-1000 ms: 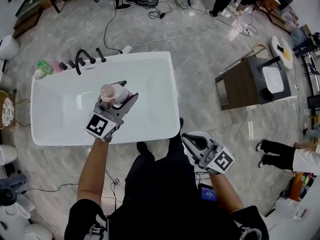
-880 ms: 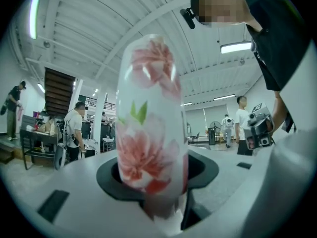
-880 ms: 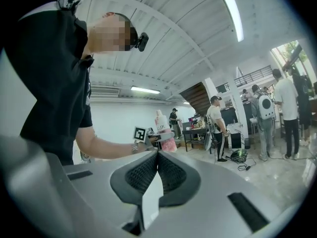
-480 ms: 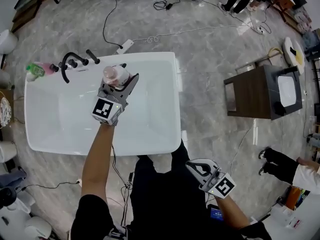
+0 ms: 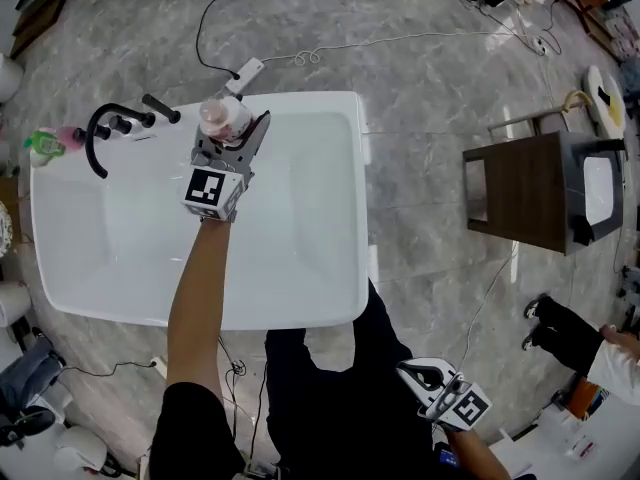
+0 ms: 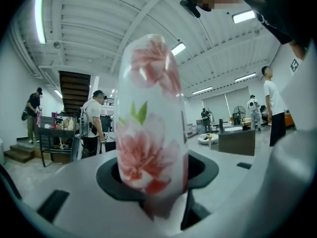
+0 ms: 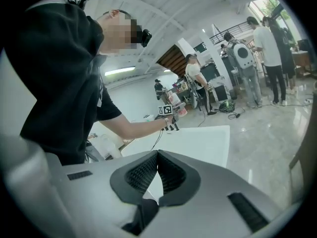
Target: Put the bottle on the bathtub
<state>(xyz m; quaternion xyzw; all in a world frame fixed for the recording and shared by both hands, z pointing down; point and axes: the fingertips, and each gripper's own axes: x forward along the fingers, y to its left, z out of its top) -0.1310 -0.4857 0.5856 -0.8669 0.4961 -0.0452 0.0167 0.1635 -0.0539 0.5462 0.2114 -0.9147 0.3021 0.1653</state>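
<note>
Marble floor surrounds the white bathtub, above whose far rim the left gripper clamps the flowered bottle in its jaws, not yet set down; the right gripper hangs near, jaws together, empty.

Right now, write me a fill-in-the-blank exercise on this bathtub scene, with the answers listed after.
1. The left gripper is shut on a flowered ____.
2. The right gripper, its jaws together, holds ____.
3. The curved faucet on the rim of the bathtub is ____ in colour.
Missing words: bottle; nothing; black.
</note>
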